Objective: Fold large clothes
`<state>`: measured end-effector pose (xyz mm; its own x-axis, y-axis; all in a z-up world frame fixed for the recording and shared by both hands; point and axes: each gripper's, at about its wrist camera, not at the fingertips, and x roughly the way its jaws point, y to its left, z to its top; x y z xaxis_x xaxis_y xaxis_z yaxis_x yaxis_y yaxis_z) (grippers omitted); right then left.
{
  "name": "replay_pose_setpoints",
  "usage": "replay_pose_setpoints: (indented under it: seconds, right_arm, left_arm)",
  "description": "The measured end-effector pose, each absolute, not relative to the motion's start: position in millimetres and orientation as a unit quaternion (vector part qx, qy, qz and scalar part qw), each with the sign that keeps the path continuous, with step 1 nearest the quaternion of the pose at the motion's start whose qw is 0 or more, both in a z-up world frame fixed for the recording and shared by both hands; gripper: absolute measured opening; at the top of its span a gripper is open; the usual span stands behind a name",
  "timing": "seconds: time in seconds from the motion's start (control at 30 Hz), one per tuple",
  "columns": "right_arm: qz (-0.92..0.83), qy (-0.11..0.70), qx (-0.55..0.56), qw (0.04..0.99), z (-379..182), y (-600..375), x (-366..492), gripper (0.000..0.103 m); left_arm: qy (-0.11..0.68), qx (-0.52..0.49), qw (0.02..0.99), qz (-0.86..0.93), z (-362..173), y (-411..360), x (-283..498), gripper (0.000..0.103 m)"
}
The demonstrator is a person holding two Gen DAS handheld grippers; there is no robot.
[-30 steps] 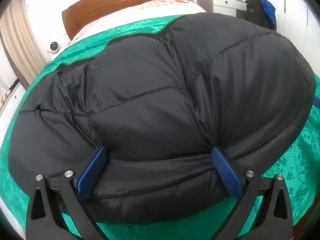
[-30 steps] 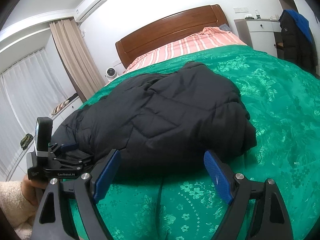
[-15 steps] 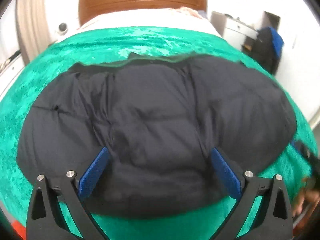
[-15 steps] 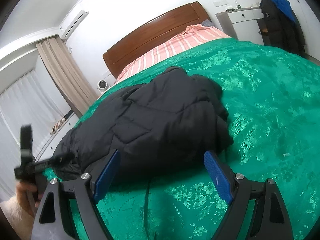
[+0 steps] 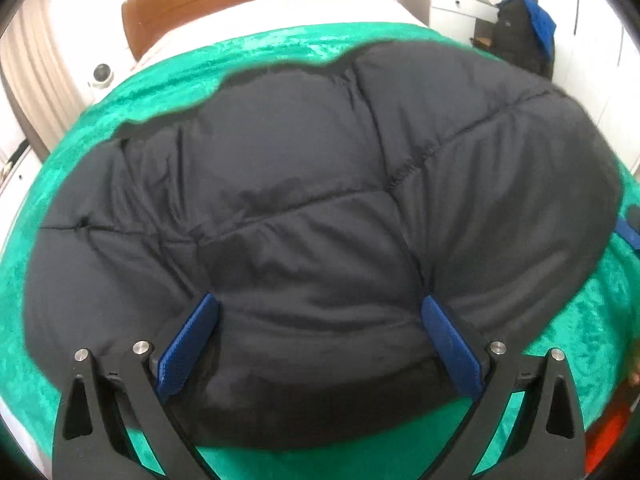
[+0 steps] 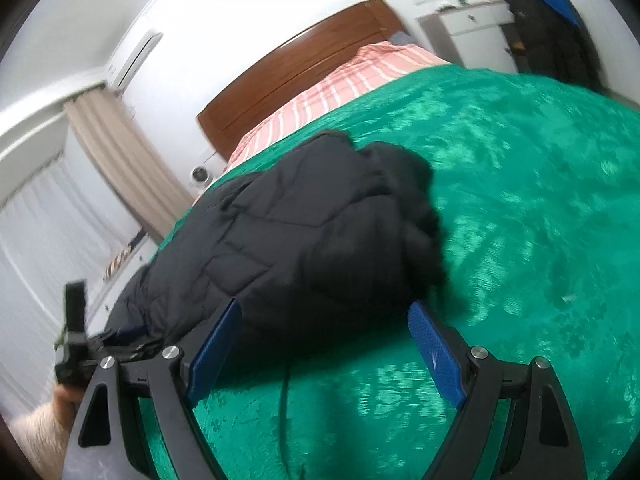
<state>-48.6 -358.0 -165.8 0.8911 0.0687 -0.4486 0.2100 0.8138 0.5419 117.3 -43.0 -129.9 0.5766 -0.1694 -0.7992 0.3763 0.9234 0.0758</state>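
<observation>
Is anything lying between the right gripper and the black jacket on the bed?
Nothing visible. The right gripper is open just short of the black jacket, with only bare green bedspread beneath. The left gripper is open against its near edge.

My right gripper [image 6: 322, 344] spread wide, nothing held, black puffy jacket [image 6: 304, 240] bundled just ahead on the green bedspread [image 6: 520, 200], my left gripper [image 6: 80, 344] at its far end, wooden headboard [image 6: 296, 68] behind.
</observation>
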Motion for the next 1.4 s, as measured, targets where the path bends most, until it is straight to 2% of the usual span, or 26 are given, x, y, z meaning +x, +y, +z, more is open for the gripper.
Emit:
replay_pose_setpoints:
  seconds: [0.17, 0.27, 0.37, 0.5, 0.53, 0.57, 0.6, 0.67, 0.73, 0.97, 1.1, 1.23, 1.4]
  right_arm:
    - [-0.031, 0.217, 0.407, 0.887, -184, -388, -48, 0.089]
    - [0.008, 0.208, 0.483, 0.850, -195, -403, -27, 0.092]
    - [0.031, 0.209, 0.515, 0.830, -196, -411, -1, 0.102]
    - [0.029, 0.239, 0.534, 0.811, -196, -414, 36, 0.102]
    - [0.036, 0.244, 0.527, 0.813, -193, -412, 41, 0.091]
    - [0.049, 0.246, 0.516, 0.819, -189, -410, 46, 0.072]
    - [0.053, 0.249, 0.497, 0.829, -182, -406, 48, 0.053]
    - [0.029, 0.255, 0.424, 0.869, -153, -389, 46, 0.041]
    - [0.013, 0.255, 0.348, 0.902, -125, -368, 45, 0.038]
    - [0.009, 0.233, 0.073, 0.970, -26, -250, 56, 0.036]
    - [0.024, 0.225, -0.032, 0.974, 0, -188, 78, 0.036]
    - [0.035, 0.218, -0.132, 0.966, 1, -111, 106, 0.036]
    - [0.086, 0.222, -0.262, 0.935, -36, -6, 132, 0.036]
  left_arm:
    - [0.368, 0.062, 0.898, -0.233, -96, -38, 94, 0.102]
    - [0.346, 0.071, 0.890, -0.289, -93, -55, 87, 0.102]
    - [0.368, 0.137, 0.859, -0.329, -120, -90, 91, 0.102]
    - [0.382, 0.173, 0.847, -0.326, -149, -102, 105, 0.103]
    - [0.384, 0.169, 0.847, -0.327, -149, -102, 107, 0.103]
    - [0.387, 0.161, 0.846, -0.330, -148, -100, 108, 0.103]
    - [0.391, 0.152, 0.844, -0.334, -145, -96, 110, 0.103]
    - [0.401, 0.139, 0.837, -0.344, -142, -90, 115, 0.103]
    - [0.406, 0.132, 0.833, -0.351, -141, -83, 119, 0.103]
    - [0.439, 0.057, 0.821, -0.361, -133, -57, 128, 0.101]
    - [0.421, -0.017, 0.831, -0.362, -88, 19, 112, 0.101]
    - [0.388, -0.081, 0.867, -0.302, -57, 119, 103, 0.102]
    - [0.382, -0.152, 0.889, -0.199, -60, 221, 101, 0.102]
